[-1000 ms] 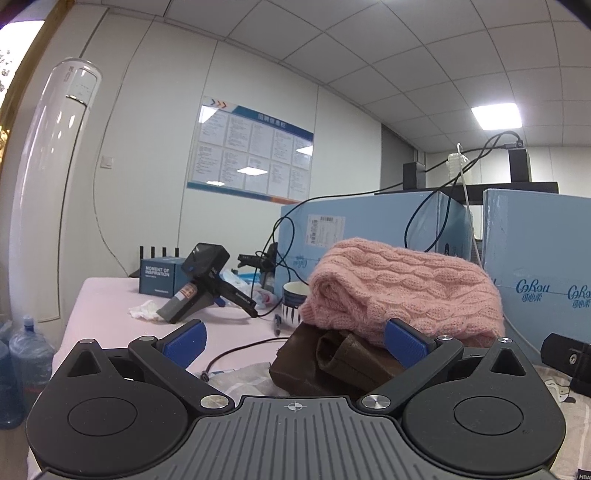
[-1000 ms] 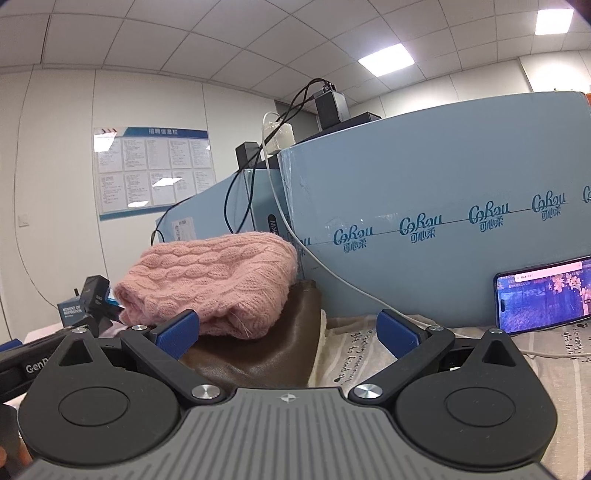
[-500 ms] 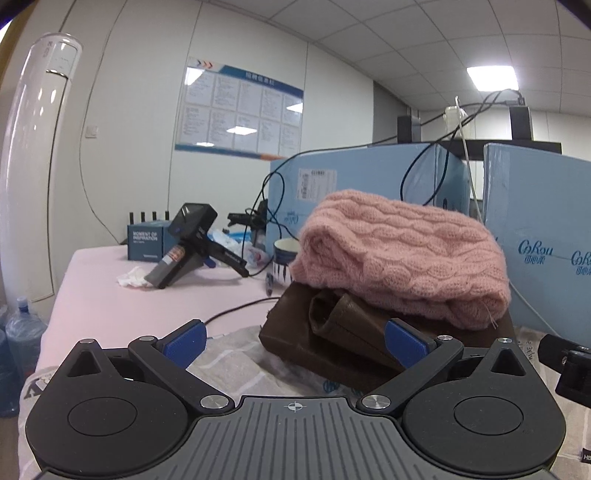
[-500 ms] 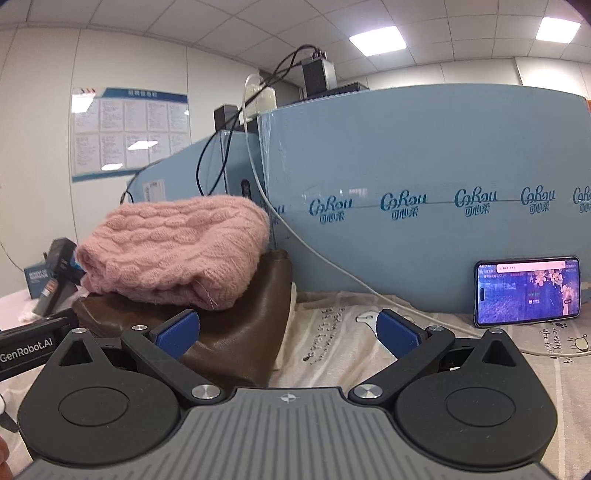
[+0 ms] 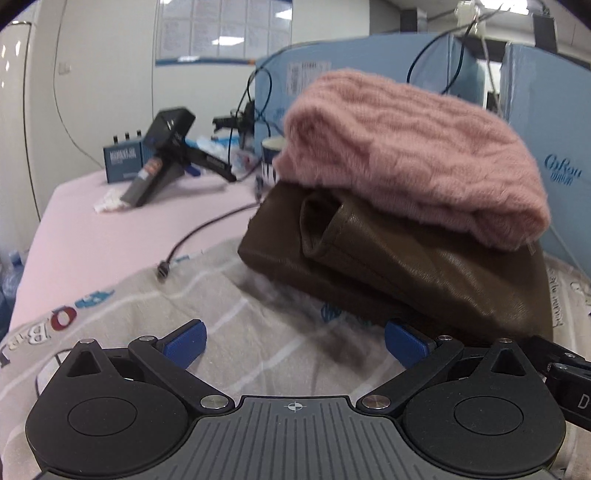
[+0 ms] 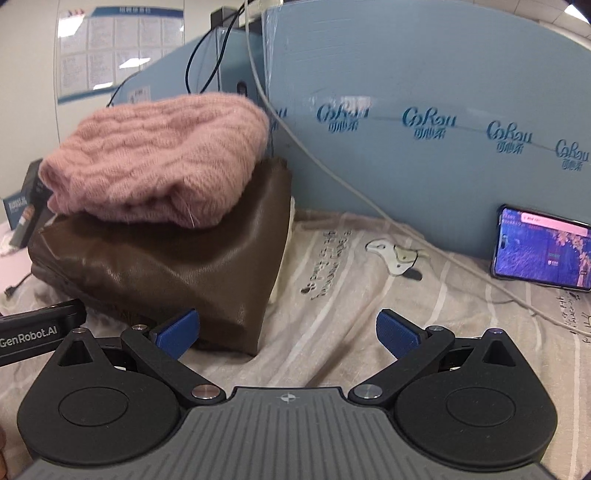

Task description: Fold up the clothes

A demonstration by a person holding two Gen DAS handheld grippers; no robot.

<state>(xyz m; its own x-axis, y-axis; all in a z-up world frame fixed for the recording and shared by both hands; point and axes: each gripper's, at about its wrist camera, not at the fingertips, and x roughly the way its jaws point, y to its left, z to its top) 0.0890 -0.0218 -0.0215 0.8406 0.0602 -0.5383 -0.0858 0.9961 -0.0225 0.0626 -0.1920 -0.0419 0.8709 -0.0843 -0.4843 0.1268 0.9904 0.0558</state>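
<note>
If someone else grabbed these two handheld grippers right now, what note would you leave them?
Left gripper: open, empty, low over the striped grey sheet.
Right gripper: open, empty, beside the pile.
Done: pink knit sweater lies folded on the folded brown leather garment, stacked by the blue boxes.
Left: no unfolded clothing is in view; look around for more. Mind the phone and its white cable.

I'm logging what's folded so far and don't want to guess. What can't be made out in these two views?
- Left wrist view: the wall chart is blurred, its text unreadable.
- Both views: the underside of the folded brown leather garment is hidden by its own bulk and the fluffy pink knitted sweater on it.
- Right wrist view: the phone screen text is too small.
</note>
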